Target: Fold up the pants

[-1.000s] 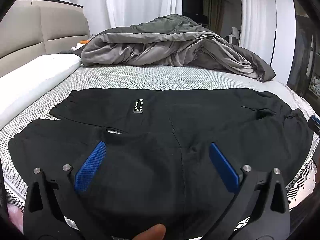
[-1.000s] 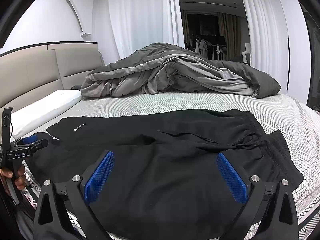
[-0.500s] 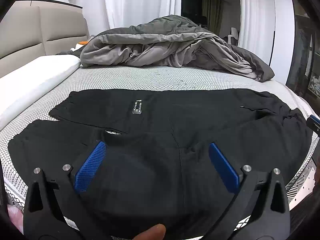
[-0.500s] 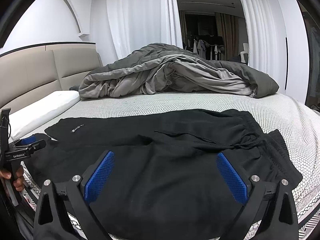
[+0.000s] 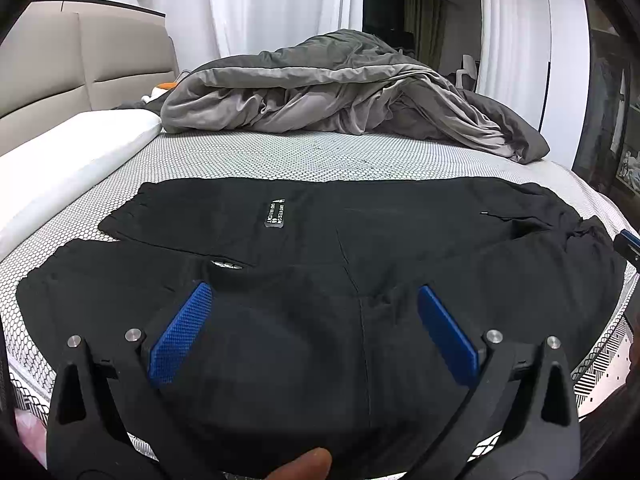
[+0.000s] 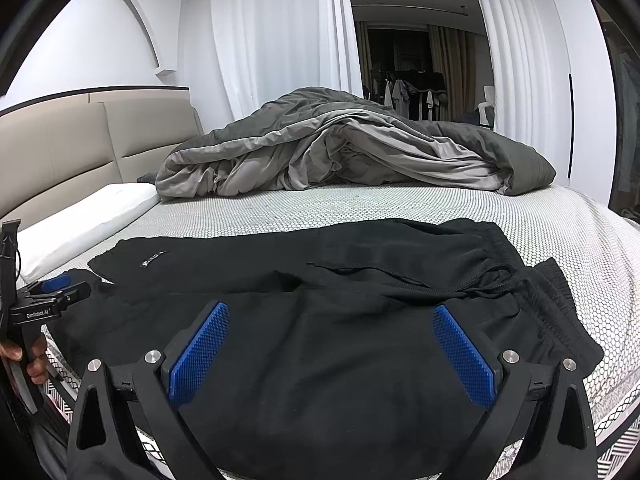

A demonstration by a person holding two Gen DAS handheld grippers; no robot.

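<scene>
Left hand-held gripper (image 5: 310, 312): released, its blue pads (image 5: 180, 336) spread wide and grasping nothing; it hovers over the near leg of the pants, not touching the cloth.
Right hand-held gripper (image 6: 330, 336): released as well, blue pads far apart, empty, poised above the hip part of the pants just short of the waistband.
Fingertip (image 5: 308, 464): a person's fingertip shows at the bottom edge under the left hand-held gripper.
Black pants (image 5: 340, 264): spread flat across the bed directly ahead of both hand-held grippers, legs running to the left, waistband (image 6: 520, 264) and drawstring to the right; the far leg carries a small white-lettered label (image 5: 275, 214).
Mattress (image 5: 280, 156): covered in a white honeycomb mesh, it carries the pants and stretches beyond them.
Grey duvet (image 5: 340, 92): bunched in a heap at the far side, well apart from the pants.
White pillow (image 5: 68, 156): far left, along the beige headboard (image 5: 80, 64).
Curtains (image 6: 272, 40): white, behind the duvet.
</scene>
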